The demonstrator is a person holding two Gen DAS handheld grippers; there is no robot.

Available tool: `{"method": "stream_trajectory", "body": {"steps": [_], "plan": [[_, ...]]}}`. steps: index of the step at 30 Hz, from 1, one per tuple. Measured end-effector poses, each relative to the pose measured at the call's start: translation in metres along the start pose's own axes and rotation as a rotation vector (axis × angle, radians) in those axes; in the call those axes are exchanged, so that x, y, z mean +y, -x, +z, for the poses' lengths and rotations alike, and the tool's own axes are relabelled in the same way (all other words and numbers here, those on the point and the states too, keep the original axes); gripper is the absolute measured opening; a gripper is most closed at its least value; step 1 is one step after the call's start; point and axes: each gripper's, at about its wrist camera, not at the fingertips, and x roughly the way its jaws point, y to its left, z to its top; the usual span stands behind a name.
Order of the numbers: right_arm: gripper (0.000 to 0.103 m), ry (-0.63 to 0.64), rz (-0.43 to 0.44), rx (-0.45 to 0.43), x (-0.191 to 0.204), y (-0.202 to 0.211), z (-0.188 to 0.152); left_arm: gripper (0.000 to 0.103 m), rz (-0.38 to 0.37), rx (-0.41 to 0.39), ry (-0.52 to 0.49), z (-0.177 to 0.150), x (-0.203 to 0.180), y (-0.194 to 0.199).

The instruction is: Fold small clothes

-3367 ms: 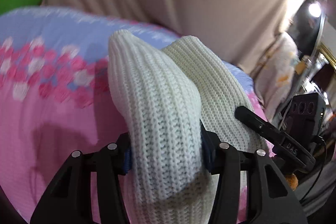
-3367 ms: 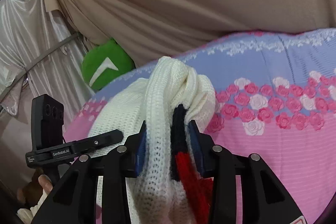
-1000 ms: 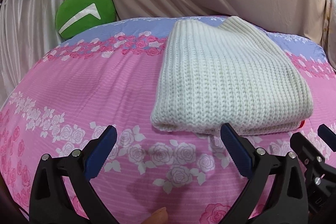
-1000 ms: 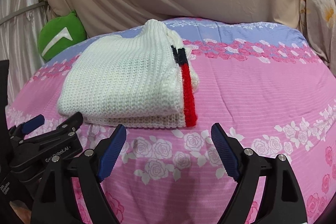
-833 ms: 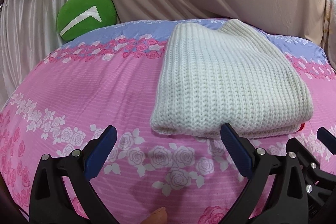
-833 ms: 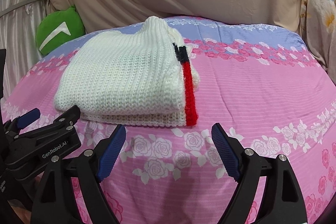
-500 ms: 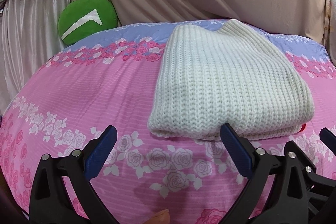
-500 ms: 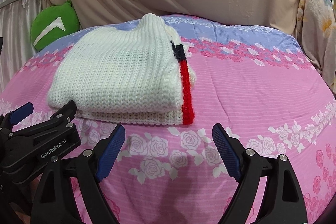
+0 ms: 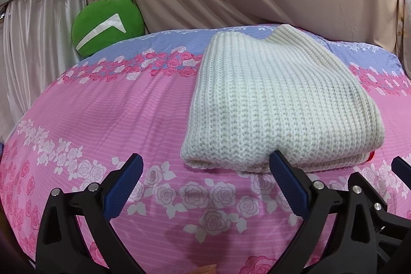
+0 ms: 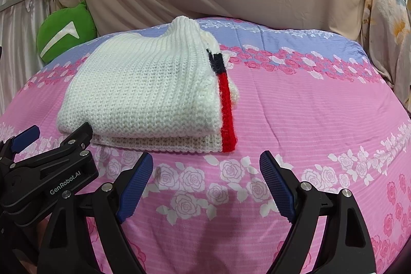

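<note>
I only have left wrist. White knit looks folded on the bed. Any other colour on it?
Observer: Yes. In the right wrist view the sweater has a red stripe down its right edge, topped by a black patch.
Operator: Right gripper holding anything?
Observer: No. The right gripper is open, nothing between its fingers, short of the sweater's near edge.
Operator: Anything right of the bed?
Observer: A pale floral cloth hangs at the far right, beside the bedspread.
</note>
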Motion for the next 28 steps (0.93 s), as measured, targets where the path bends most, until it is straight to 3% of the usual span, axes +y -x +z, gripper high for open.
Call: {"method": "stream_trajectory", "body": {"steps": [28], "plan": [[0.084,0.0,-0.065,0.002,0.0026,0.0004,0.0003,0.096,0.028,0.007,-0.029,0.0008,-0.0022,-0.0029]]}}
